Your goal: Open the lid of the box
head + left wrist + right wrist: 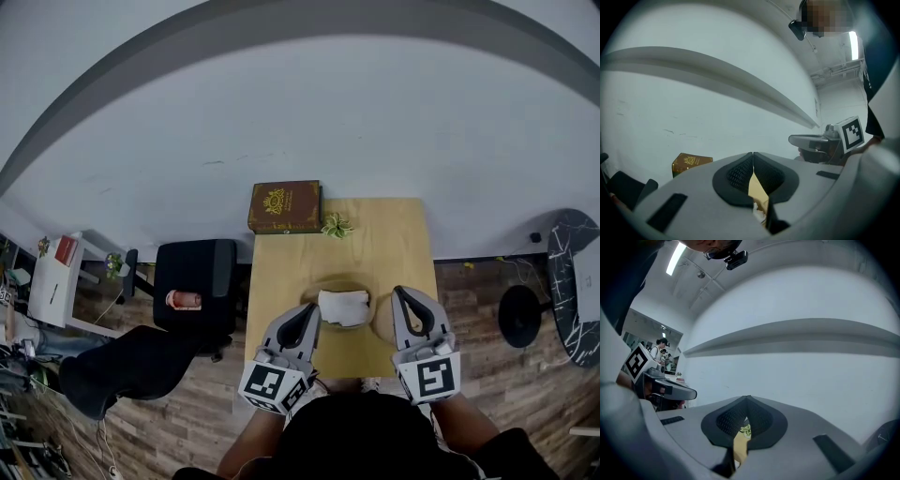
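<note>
Brown box (285,207) lies flat on the far left corner of the wooden table (394,234), gold crest uppermost, lettering too small to read; long axis runs left to right. Left gripper (309,307) and right gripper (399,292): jaws closed, nothing held

Head view looks steeply down; both gripper views skim the same table (386,251) toward the wall (717,117).

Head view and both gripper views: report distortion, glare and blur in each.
Head view: strong fisheye, wall band bowed into an arc, box sharp. Left gripper view: dark corners, ceiling light glaring. Right gripper view: dark corners, light strip glaring, no motion blur.
</note>
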### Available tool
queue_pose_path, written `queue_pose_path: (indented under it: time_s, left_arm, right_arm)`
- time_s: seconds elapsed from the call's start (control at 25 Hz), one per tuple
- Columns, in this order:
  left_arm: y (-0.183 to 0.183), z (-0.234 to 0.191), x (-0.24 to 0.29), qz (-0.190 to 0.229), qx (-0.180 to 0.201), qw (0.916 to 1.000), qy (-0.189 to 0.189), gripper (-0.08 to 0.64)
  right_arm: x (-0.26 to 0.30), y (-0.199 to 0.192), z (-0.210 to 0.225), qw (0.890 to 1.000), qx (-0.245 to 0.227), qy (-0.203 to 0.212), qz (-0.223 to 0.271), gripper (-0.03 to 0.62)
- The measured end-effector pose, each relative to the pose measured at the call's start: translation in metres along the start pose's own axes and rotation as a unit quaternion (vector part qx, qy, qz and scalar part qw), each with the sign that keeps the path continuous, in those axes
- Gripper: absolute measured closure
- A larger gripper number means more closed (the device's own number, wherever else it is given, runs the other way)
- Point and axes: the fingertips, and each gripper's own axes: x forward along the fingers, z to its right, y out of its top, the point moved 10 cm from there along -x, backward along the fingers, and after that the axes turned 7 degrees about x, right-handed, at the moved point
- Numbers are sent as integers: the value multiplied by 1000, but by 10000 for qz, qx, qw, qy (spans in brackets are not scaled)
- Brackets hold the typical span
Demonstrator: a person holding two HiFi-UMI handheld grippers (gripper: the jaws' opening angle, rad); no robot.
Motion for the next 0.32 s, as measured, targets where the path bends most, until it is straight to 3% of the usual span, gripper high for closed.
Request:
queue_pose_path:
  time_s: [0.32]
  left_arm:
    - [0, 1, -2, -56, 0, 10000, -14, 538]
  right_arm:
    - [-1, -6, 0, 9998, -17, -35, -195, 574]
